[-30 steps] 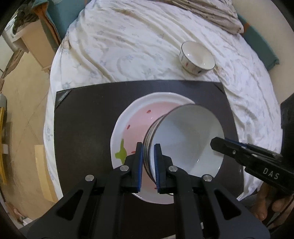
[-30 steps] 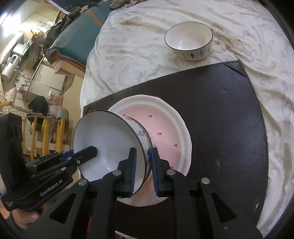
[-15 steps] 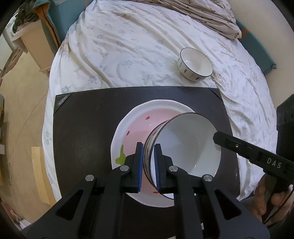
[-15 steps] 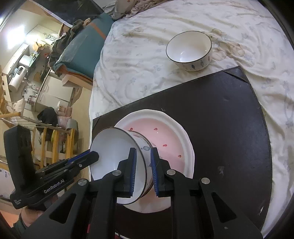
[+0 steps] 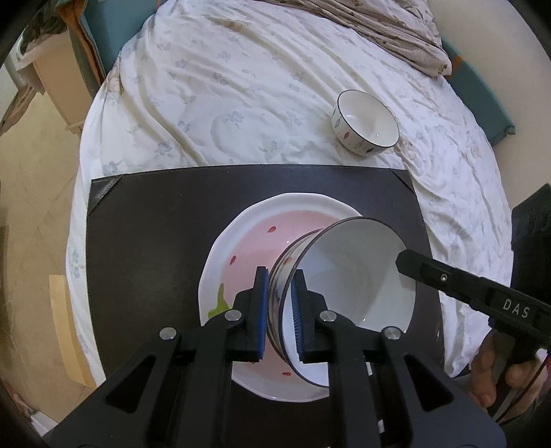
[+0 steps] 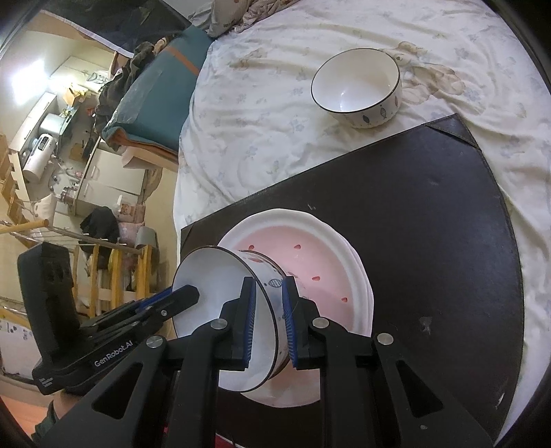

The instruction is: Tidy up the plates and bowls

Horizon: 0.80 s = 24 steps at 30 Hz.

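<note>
A white bowl (image 5: 347,275) with a dark rim is held tilted above a pink-centred white plate (image 5: 255,248) on a black mat (image 5: 144,220). My left gripper (image 5: 279,306) is shut on the bowl's near rim, one pad outside and one inside. My right gripper (image 6: 268,317) is shut on the opposite rim of the same bowl (image 6: 213,296), over the stacked plates (image 6: 330,262). A second white bowl (image 5: 365,122) stands upright on the bedsheet beyond the mat; it also shows in the right wrist view (image 6: 358,88).
The mat (image 6: 430,220) lies on a bed with a pale floral sheet (image 5: 220,86). A folded blanket (image 5: 396,31) lies at the far end. A teal cushion (image 6: 155,93) and cluttered furniture stand left of the bed.
Both grippers have lifted the bowl higher above the plate, still tilted. The cameras have drawn back, so the far bowl looks smaller.
</note>
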Motion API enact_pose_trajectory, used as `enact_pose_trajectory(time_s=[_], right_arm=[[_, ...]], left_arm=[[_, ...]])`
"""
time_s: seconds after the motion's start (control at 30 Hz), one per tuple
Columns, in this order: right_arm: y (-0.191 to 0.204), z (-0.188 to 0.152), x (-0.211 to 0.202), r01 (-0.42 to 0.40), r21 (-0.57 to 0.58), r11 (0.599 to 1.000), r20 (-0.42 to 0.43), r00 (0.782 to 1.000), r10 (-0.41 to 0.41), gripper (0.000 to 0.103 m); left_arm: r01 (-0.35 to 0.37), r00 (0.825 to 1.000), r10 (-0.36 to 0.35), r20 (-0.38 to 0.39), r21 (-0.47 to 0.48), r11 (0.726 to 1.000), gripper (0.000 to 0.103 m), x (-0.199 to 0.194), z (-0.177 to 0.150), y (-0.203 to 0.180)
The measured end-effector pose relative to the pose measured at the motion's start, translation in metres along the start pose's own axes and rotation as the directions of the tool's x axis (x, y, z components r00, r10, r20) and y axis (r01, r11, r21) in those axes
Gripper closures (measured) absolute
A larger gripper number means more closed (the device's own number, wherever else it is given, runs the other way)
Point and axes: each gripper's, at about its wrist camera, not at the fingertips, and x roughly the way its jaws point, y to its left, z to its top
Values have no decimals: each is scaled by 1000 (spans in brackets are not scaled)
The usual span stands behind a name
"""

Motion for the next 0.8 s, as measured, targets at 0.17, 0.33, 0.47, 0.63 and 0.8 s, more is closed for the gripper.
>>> enact_pose_trajectory(time_s=[0.17, 0.33, 0.47, 0.63, 0.8], right_arm=[[-6, 0, 1, -11, 24, 1000, -6, 1000, 11, 84], [-5, 1, -9, -59, 33, 998, 19, 998, 58, 84], [-6, 2, -14, -66, 38, 997, 44, 997, 64, 84], [-6, 4, -7, -54, 40, 998, 27, 998, 53, 84], [-5, 4, -3, -44, 32, 999, 20, 999, 43, 84]], left_arm=[[4, 1000, -5, 25, 16, 1000, 91, -6, -2, -4], [47, 995, -48, 83, 17, 999, 91, -24, -4, -1], [48, 994, -47, 102, -2, 999, 91, -27, -1, 6], [37, 995, -37, 89, 1, 999, 91, -22, 1, 4], [51, 997, -50, 66, -13, 999, 91, -15, 5, 2]])
